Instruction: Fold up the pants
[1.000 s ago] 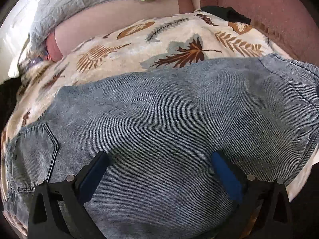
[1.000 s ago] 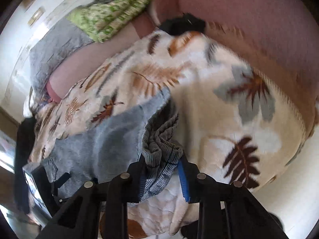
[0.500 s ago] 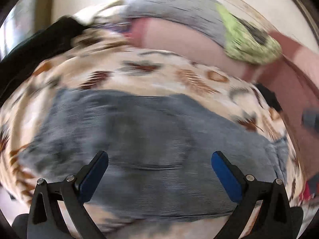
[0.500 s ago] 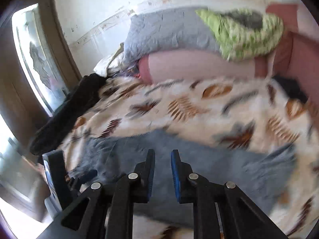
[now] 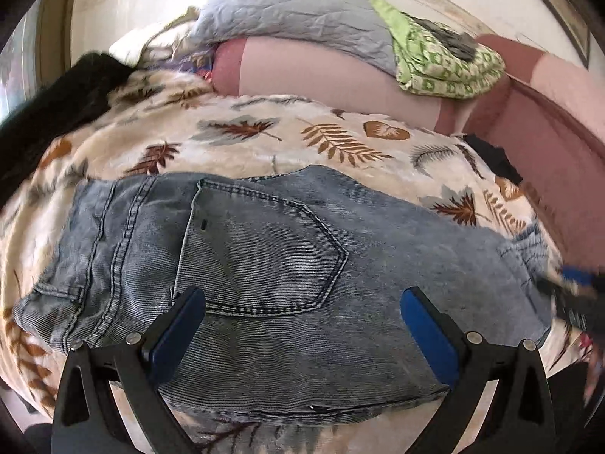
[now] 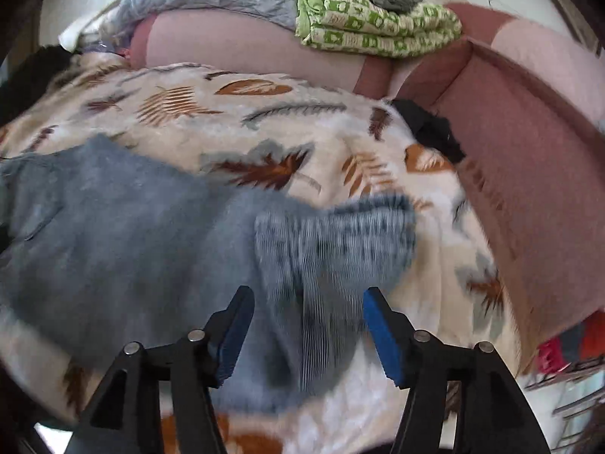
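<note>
Jeans (image 5: 264, 265) lie folded leg over leg along the blanket's (image 5: 264, 143) near edge, further folds seemingly pending, left gripper (image 5: 302, 317) spread empty above the pocket, right gripper (image 6: 308, 314) opening over the hem, pads clear.

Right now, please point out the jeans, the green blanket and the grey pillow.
jeans (image 5: 264, 253), left wrist view, on the back pocket.
green blanket (image 5: 446, 68), left wrist view, on its folded top.
grey pillow (image 5: 295, 11), left wrist view, on its wrinkled face.
</note>
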The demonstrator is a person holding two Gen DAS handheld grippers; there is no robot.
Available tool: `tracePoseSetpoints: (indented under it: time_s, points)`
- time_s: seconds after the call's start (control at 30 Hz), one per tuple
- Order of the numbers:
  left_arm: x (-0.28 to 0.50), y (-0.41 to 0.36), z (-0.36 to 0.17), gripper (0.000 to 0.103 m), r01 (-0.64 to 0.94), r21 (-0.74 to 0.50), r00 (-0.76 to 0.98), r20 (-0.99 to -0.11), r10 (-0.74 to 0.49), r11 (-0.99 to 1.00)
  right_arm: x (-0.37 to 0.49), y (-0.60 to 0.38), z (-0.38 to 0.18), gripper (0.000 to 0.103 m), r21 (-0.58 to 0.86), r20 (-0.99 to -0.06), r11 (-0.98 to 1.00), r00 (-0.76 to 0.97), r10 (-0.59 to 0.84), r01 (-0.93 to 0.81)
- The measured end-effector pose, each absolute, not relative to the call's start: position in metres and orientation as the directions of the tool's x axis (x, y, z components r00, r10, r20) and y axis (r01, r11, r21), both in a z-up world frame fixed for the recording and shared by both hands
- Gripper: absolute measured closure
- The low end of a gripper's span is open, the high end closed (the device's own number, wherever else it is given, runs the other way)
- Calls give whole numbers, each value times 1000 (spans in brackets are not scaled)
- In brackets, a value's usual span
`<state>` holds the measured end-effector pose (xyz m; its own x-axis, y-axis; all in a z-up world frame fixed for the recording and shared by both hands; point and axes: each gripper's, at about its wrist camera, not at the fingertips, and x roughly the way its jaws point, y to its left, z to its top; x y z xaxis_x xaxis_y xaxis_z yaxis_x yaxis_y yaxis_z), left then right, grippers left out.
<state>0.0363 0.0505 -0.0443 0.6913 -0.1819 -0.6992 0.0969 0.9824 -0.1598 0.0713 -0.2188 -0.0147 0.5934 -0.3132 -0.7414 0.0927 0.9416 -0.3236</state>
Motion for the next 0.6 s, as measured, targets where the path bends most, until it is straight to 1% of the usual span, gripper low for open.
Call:
tracePoseSetpoints:
  time_s: [0.13,0.2,0.23,0.27,0.33,0.43,0.47,0.5,0.53,0.57,0.6]
  points:
    - [37,61,-48,0,71,-174,690,-702,-174,982,108,-220,-39,38,-350,-778,932,524,-346,96]
    - [38,68,-50,0,54,-187,692,-701,-172,981,116,-234,-49,38,-303,-812,942,477,-336,146]
    - [38,70,-51,0,48,-190,696,-698,-169,981,113,-246,-48,38,-249,-828,950,467,-309,188]
    - [38,72,-51,0,47,-195,699,-694,-172,980,109,-250,-46,38,-225,-833,954,469,-294,199]
    - [38,72,-51,0,49,-201,702,-690,-177,978,103,-254,-45,38,-234,-830,949,466,-307,209]
    - [37,65,-50,0,77,-205,699,-687,-200,976,95,-243,-37,38,-236,-821,955,490,-294,178]
    - [37,63,-50,0,86,-199,701,-684,-201,976,97,-238,-36,35,-244,-811,955,504,-297,170]
    - [37,61,-50,0,93,-192,701,-685,-201,977,99,-234,-35,28,-259,-802,951,512,-308,165]
    - [37,60,-50,0,100,-189,698,-686,-204,977,104,-230,-40,25,-291,-800,942,497,-335,166]
    - [37,59,-50,0,102,-189,697,-687,-205,977,111,-230,-48,25,-306,-813,939,472,-342,154]
    - [37,59,-51,0,103,-187,696,-688,-205,977,114,-231,-53,27,-296,-823,944,463,-330,145]
